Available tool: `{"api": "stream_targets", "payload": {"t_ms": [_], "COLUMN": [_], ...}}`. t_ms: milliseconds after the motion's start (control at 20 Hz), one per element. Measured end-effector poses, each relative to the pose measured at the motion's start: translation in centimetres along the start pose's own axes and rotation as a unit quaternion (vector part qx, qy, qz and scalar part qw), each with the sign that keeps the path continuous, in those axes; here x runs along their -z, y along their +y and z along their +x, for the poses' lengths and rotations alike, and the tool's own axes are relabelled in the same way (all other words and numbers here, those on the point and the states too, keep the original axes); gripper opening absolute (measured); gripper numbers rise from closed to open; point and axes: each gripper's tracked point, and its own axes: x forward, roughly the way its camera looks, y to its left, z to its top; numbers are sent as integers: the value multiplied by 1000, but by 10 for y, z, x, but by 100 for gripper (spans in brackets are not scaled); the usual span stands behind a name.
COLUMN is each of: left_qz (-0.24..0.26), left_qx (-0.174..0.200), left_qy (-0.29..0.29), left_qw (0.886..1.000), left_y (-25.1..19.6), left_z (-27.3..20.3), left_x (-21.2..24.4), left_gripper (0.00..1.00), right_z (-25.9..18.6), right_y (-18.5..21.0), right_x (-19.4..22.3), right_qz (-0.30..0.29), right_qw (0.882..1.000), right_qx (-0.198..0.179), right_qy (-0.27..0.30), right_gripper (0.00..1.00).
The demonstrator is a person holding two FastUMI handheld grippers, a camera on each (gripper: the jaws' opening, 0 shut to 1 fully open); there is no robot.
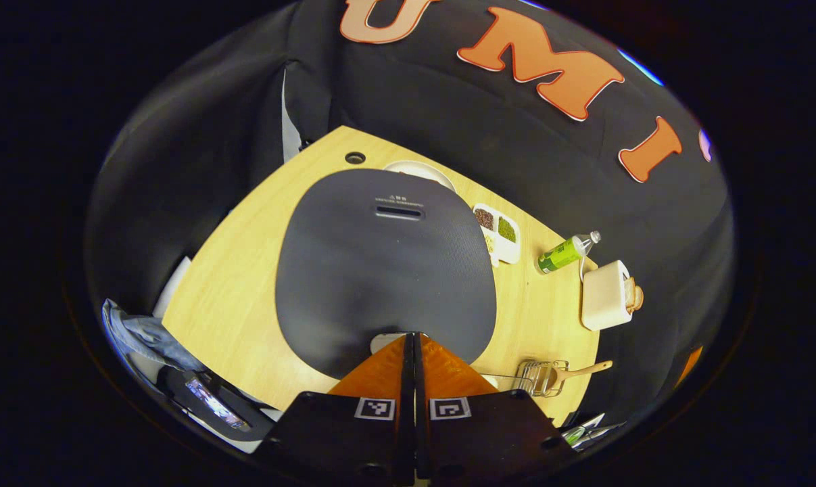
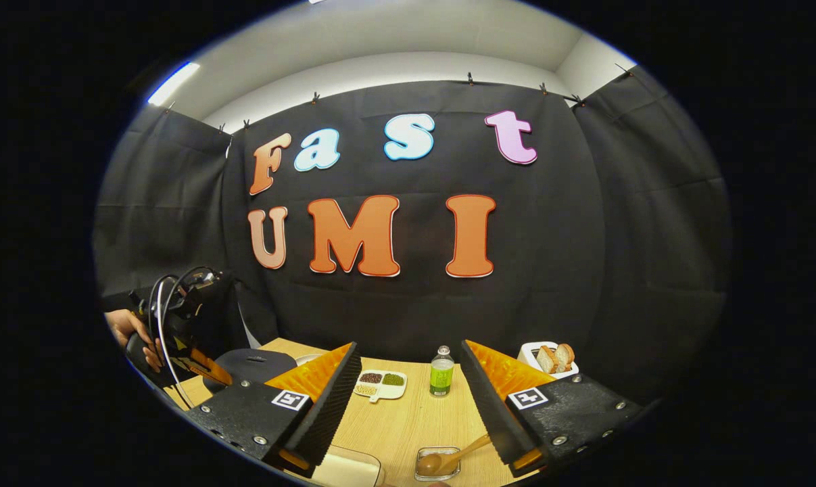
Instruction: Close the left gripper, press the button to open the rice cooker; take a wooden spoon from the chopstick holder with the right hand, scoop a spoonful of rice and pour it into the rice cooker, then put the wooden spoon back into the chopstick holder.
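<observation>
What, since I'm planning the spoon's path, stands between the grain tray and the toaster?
A green bottle stands upright on the table between the grain tray and the toaster, apart from both, as the right gripper view shows.

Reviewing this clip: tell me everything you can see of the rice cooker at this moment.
The rice cooker sits on the light wooden table, seen from above in the left gripper view. Its lid is dark grey, matte, finely textured, rounded-square, with a slot-shaped vent near the far edge. The lid is down. The left hand-held gripper, fingers together, points down at the cooker's near edge; contact can't be confirmed. A white bowl peeks out behind it, a divided grain tray lies beside it.
</observation>
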Motion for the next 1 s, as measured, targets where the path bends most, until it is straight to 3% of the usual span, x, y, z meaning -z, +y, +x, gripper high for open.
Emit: {"api": "stream_targets", "payload": {"t_ms": [50,200,250,300,350,500,600,650,850,1000], "left_qz": [0,-13,-19,-25,-24,-34,-38,-37,-18,28], "left_qx": [-2,-1,1,3,4,1,-4,-7,-13,-19], "left_qy": [5,26,36,29,26,16,5,12,-15,-59], "left_qw": [1000,1000,999,999,999,999,999,999,1000,998], "left_y": [1,0,-1,-3,-1,0,0,1,0,-1], "left_z": [4,12,16,15,19,16,17,20,17,9], "left_x": [-1,6,10,9,8,11,11,16,14,10], "left_gripper": [5,5,0,5,1,6,1,6,6,6], "right_z": [1,4,5,6,7,10,11,12,12,12], "right_y": [1,0,0,0,0,2,6,8,12,11], "right_x": [1,7,9,11,13,24,30,32,37,40], "right_qz": [-2,-5,-4,-4,-5,-4,-3,-2,-1,2], "right_qw": [1000,1000,1000,1000,1000,1000,999,999,998,998], "right_qx": [-1,1,0,1,1,-1,-5,-7,-12,-12], "right_qy": [1,8,10,12,15,27,38,43,56,59], "right_gripper": [92,92,92,92,92,92,91,92,92,92]}}
